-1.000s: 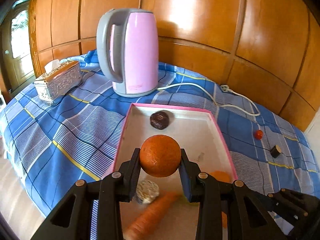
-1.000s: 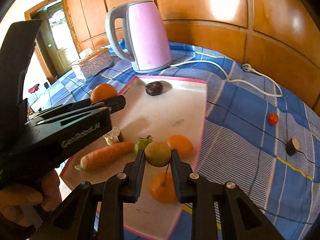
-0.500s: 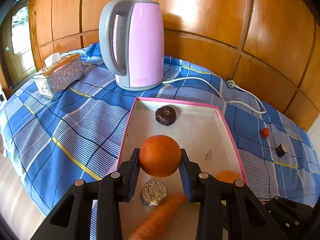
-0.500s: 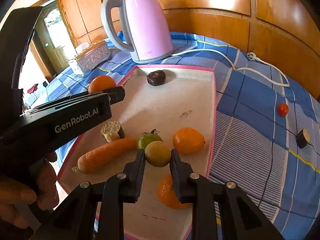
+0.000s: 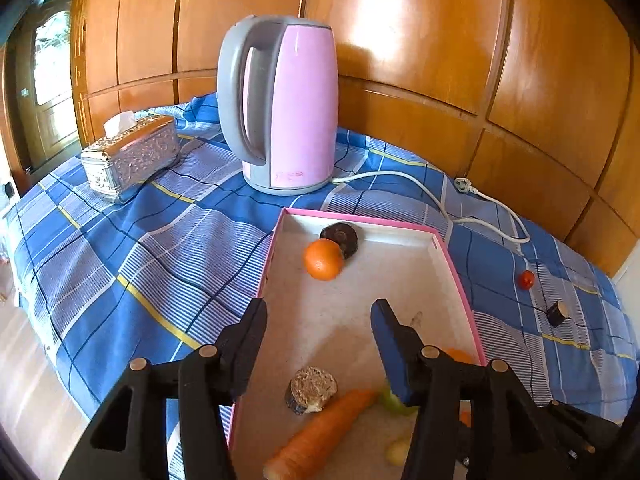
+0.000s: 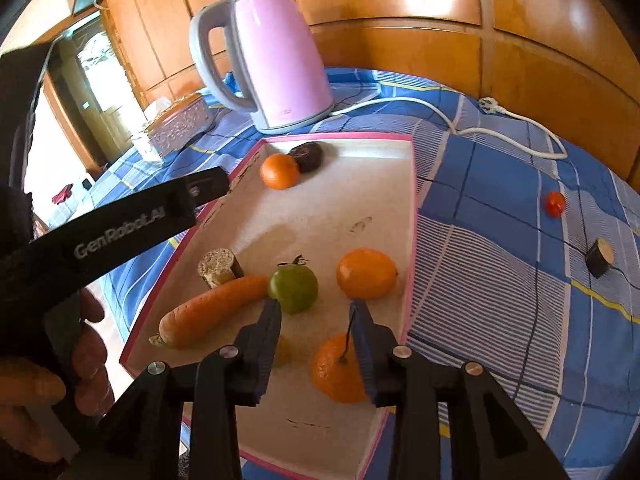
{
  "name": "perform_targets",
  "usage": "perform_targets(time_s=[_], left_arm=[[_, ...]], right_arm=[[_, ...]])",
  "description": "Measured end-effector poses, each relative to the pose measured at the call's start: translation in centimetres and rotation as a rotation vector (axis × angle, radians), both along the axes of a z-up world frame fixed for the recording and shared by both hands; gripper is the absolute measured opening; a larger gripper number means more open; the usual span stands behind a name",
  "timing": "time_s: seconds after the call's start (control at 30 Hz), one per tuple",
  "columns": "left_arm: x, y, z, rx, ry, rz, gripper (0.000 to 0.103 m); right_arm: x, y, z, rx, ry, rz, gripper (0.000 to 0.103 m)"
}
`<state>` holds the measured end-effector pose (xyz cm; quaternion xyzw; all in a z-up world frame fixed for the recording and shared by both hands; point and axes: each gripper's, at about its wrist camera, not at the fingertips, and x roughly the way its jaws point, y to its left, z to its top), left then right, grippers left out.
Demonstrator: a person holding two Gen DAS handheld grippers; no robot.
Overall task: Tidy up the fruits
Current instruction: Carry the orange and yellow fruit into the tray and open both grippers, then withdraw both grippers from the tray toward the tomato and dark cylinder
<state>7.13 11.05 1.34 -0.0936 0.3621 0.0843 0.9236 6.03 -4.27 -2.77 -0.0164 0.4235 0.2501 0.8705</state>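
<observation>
While both claws gape, orange (image 5: 323, 260) in tray (image 5: 456, 276) (beside dark fruit (image 5: 340, 236)).

Wall (image 5: 400, 40) behind table: glossy orange-brown wood panels, split by dark grooves. Bright daylight glare on upper panels. Far left: dark-framed wooden door (image 5: 48, 92) with frosted patterned glass pane, daylight passing through. Pale floor (image 5: 24, 380) at lower left, washed out by light. Table covered with blue plaid cloth (image 5: 140, 260), white and yellow stripes, hanging in folds over near edge. White surface strip at far right edge, beyond cloth. Overall lighting warm, natural, strong from left side.
</observation>
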Motion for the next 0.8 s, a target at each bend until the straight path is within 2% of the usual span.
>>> perform_targets(time_s=[0.8], left_arm=[[-1.6,-5.3,0.2,0.058,-0.011,-0.121,0.053]], right_arm=[[0.0,-5.1,0.9,0.036,-0.036,-0.197,0.036]])
